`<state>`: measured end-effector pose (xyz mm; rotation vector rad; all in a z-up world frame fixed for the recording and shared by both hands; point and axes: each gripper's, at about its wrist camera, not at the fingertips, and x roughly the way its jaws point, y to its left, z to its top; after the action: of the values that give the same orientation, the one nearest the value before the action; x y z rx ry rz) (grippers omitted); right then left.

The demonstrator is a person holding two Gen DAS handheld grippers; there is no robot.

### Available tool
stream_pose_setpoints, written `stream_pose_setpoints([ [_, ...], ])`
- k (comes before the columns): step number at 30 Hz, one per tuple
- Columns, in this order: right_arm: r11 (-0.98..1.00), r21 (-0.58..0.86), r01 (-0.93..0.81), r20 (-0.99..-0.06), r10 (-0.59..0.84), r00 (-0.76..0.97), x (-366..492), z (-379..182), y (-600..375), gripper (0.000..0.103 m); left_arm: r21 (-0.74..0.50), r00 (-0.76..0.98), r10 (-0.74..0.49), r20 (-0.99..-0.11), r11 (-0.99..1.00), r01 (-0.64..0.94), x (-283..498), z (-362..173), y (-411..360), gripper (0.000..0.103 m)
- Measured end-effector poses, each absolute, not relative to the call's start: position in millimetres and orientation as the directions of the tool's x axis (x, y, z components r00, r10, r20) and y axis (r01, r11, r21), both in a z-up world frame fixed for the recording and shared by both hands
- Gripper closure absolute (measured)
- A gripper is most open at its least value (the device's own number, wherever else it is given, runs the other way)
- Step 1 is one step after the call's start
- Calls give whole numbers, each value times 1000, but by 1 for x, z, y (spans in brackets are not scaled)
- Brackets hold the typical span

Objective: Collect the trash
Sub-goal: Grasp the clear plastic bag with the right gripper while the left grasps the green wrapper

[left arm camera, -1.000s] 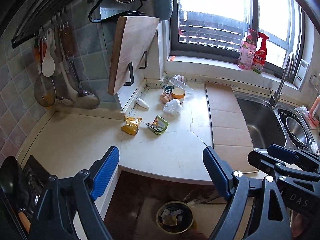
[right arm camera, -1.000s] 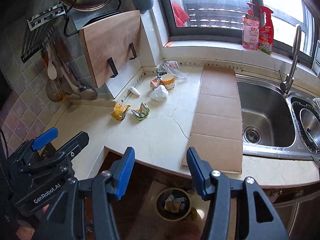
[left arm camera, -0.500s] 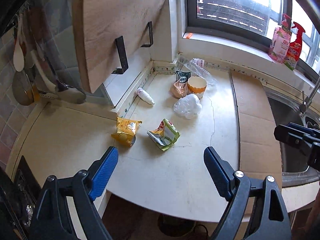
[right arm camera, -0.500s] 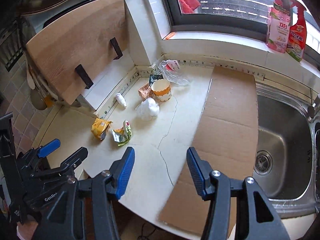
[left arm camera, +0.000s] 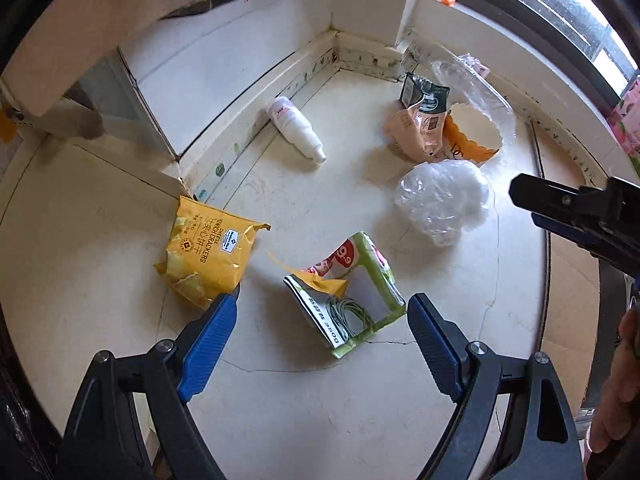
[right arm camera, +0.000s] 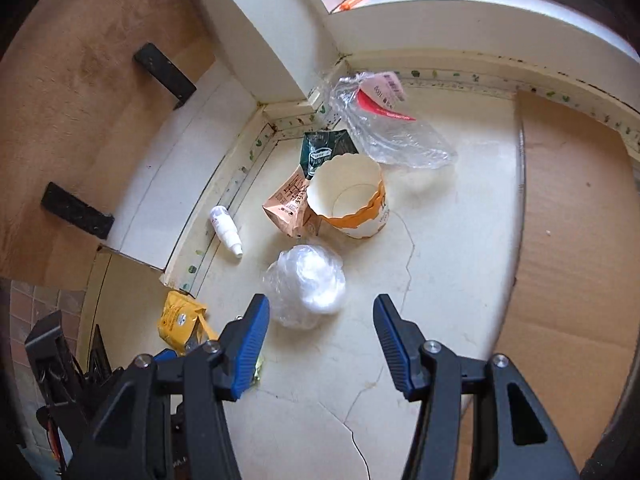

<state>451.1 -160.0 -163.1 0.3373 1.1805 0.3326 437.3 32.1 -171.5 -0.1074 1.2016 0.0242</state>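
The left gripper (left arm camera: 320,312) has its two blue fingers wide apart, with nothing between them. It hangs just over the green snack wrapper (left arm camera: 347,300) on the counter (left arm camera: 320,400). A yellow cracker bag (left arm camera: 208,258) lies at ten o'clock from that wrapper, touching the left finger tip.

The right gripper (right arm camera: 320,320) is wide apart too and holds nothing. A crumpled clear plastic ball (right arm camera: 306,290) sits just ahead, close to its left finger. Past the ball, at twelve o'clock, a paper cup (right arm camera: 348,200) lies on its side, touching a torn brown packet (right arm camera: 290,204). A small white bottle (right arm camera: 226,226) lies at ten o'clock. A clear plastic bag (right arm camera: 384,128) lies behind the cup. Flat cardboard (right arm camera: 576,240) lies at three o'clock.
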Motion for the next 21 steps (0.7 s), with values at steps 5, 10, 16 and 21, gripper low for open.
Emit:
stream_pose_setpoints([
  [5, 910, 402, -102, -863, 414, 291, 474, -197, -130, 48, -89, 337, -63, -940, 994, -62, 442, -186, 34, 24],
  [10, 918, 365, -152, -876, 394, 279, 475, -210, -112, 66, -131, 326, -102, -940, 989, -66, 446, -191, 36, 29],
  [16, 921, 350, -174, -877, 387, 283, 462, -208, -112, 72, -205, 301, -171, -938, 975, -85, 454, -197, 36, 56],
  [21, 924, 341, -174, -880, 379, 288, 446, -202, -125, 72, -209, 316, -172, -933, 974, -85, 453, -195, 30, 94],
])
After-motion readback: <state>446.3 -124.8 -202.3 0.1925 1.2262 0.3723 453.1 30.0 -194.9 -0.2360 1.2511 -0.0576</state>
